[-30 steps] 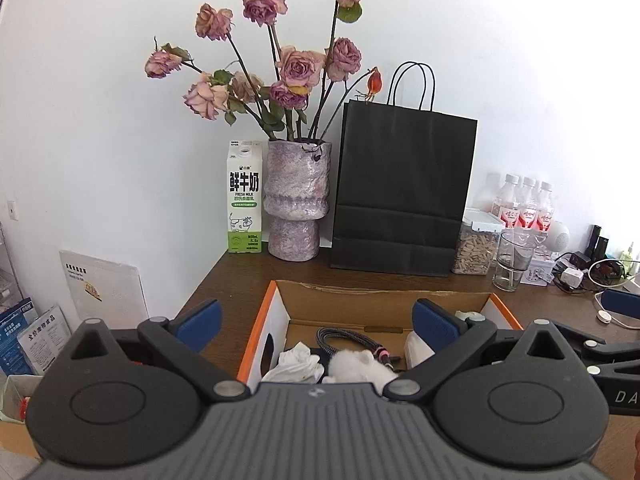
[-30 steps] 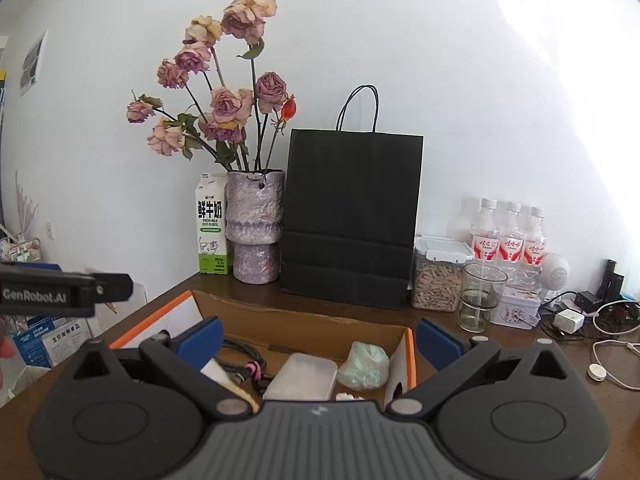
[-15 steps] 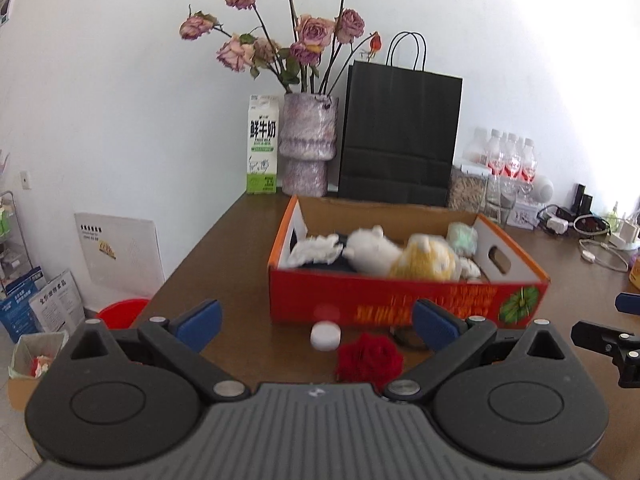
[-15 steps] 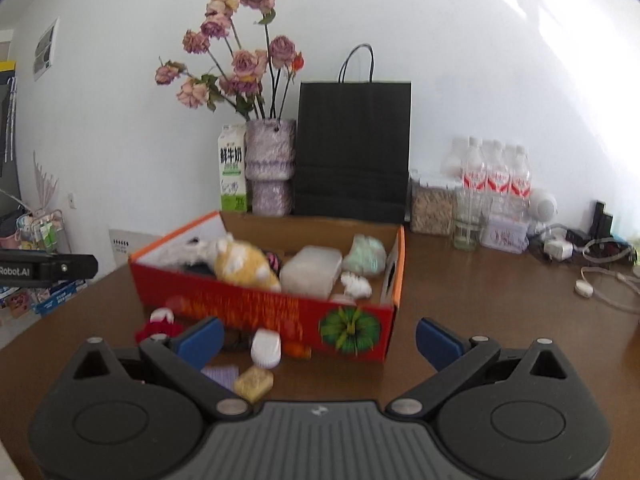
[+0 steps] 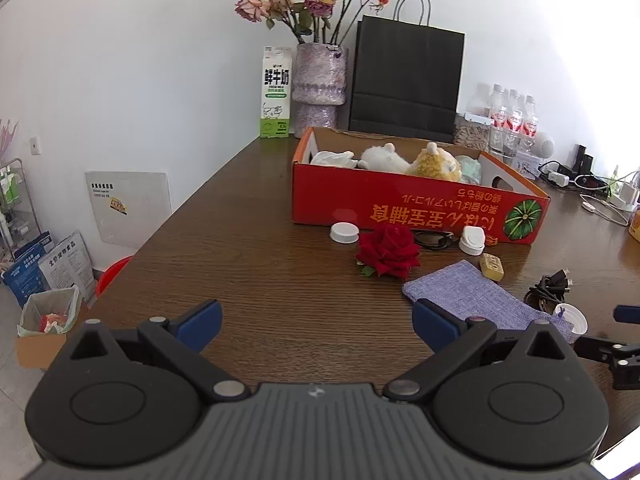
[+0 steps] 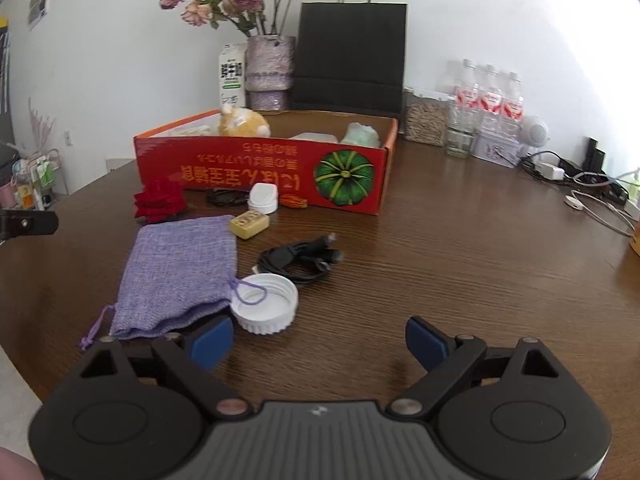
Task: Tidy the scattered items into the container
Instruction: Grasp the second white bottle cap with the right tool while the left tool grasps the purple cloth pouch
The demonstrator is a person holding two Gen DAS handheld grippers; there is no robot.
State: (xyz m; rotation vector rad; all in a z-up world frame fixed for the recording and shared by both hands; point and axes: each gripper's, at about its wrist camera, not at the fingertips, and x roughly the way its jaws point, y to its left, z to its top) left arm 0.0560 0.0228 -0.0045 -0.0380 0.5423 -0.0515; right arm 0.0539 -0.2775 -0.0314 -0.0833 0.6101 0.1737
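The red box [image 6: 260,176] stands on the table [image 6: 460,264] and already holds soft toys and other small things. In front of its long wall several items are not yet tidied: a red rose [image 6: 160,202], a purple cloth pouch [image 6: 180,276], a yellow block [image 6: 249,225], a white jar [image 6: 263,198], a black cable [image 6: 300,260] and a white cap [image 6: 266,303] which lies open side up, touching the pouch's corner, with the pouch's cord looped over its rim.

The right gripper [image 6: 320,340] is low over the table, just before the cap, which sits slightly to the left of its middle. Its jaws are wide but closing now, and nothing is between them. The left gripper [image 5: 316,324] is spread wide and empty, with bare table between its fingers; the rose and the pouch are ahead of it.

I judge the cap is light, stiff plastic with a ribbed wall, so it should be taken across the rim from both sides; it may slide on the smooth wood, and the cord could drag with it. The pouch is soft and flat, better pinched at an edge or fold. The rose looks delicate, and a gentle hold low on the bloom seems safest.
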